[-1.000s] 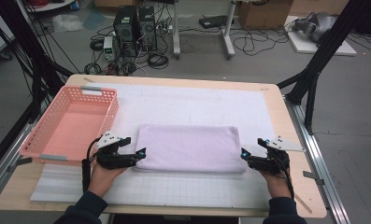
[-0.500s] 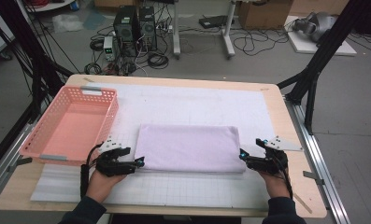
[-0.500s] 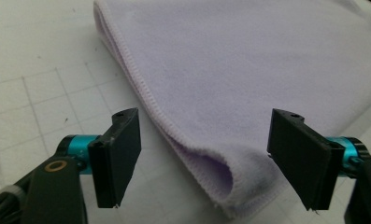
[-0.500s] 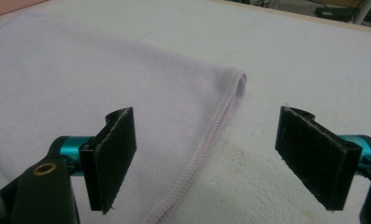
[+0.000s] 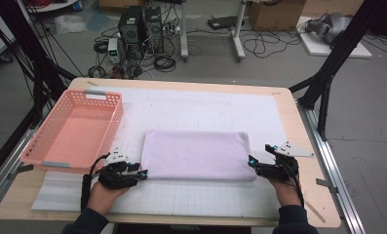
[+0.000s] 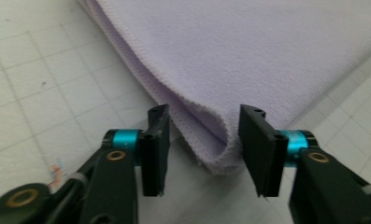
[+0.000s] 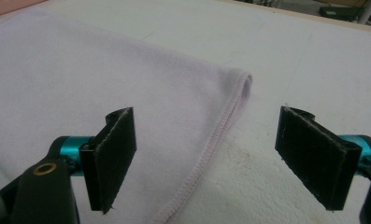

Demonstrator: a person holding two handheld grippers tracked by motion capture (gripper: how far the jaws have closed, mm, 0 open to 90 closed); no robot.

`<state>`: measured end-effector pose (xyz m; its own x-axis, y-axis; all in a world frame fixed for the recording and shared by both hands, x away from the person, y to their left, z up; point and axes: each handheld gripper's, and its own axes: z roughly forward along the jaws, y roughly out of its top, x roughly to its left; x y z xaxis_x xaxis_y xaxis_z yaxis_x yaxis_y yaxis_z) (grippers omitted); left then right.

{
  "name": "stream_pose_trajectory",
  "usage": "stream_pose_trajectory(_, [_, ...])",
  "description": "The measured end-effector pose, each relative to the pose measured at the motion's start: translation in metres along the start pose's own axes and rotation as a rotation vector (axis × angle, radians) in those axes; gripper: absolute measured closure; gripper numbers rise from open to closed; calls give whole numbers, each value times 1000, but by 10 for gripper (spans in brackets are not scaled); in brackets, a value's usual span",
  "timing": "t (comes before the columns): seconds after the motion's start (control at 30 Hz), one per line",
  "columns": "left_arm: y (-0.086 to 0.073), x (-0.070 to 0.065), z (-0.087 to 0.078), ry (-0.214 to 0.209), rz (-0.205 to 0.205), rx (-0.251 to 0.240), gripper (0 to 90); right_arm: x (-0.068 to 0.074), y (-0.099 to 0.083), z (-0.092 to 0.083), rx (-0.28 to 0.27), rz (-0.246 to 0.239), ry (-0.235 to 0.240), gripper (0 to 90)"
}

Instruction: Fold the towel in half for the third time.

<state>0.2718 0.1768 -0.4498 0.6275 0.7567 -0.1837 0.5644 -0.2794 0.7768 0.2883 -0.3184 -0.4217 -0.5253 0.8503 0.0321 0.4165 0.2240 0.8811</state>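
Observation:
A folded lilac towel (image 5: 196, 153) lies flat on the white gridded mat (image 5: 196, 107). My left gripper (image 5: 143, 174) is at the towel's near left corner. Its jaws have just been closing, and in the left gripper view the folded corner (image 6: 211, 154) sits between them. The left pad still shows a small gap, so my left gripper (image 6: 204, 149) is open. My right gripper (image 5: 252, 163) is at the towel's near right corner. In the right gripper view it (image 7: 211, 158) is wide open and straddles the hemmed edge of the towel (image 7: 103, 79) without pinching it.
A pink plastic basket (image 5: 114, 122) stands at the left of the table, just beyond my left hand. The wooden table edge (image 5: 181, 222) runs close in front of both hands. Black frame legs and cables stand beyond the far side.
My left gripper has slid a little toward the near edge, down to the towel's corner, and its jaws have narrowed around that corner. The right gripper has stayed put.

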Motion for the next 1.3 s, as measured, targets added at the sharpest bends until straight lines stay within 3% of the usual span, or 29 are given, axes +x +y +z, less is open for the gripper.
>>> stream_pose_trajectory(0.2, [0, 3, 4, -53, -15, -12, 733, 5, 6, 9, -2, -14, 26, 194])
stream_pose_trajectory(0.3, [1, 2, 4, -47, -12, -12, 784, 10, 13, 15, -4, -19, 41, 194])
stream_pose_trajectory(0.6, [1, 3, 4, -58, -38, -35, 794, 25, 32, 31, -10, -33, 83, 172])
stream_pose_trajectory(0.7, [2, 3, 2, -63, -38, -51, 797, 31, 44, 41, -16, -38, 122, 172])
stream_pose_trajectory(0.77, [3, 3, 2, -67, -42, -63, 797, 36, 52, 49, 8, -37, 150, 172])
stream_pose_trajectory(0.9, [4, 4, 1, -73, -45, -75, 798, 47, 67, 68, 38, -84, 186, 172])
stream_pose_trajectory(1.1, [5, 4, -1, -84, -52, -85, 798, 63, 90, 99, 76, -117, 234, 173])
stream_pose_trajectory(1.3, [5, 4, -1, -83, -60, -92, 799, 77, 108, 123, 107, -118, 273, 189])
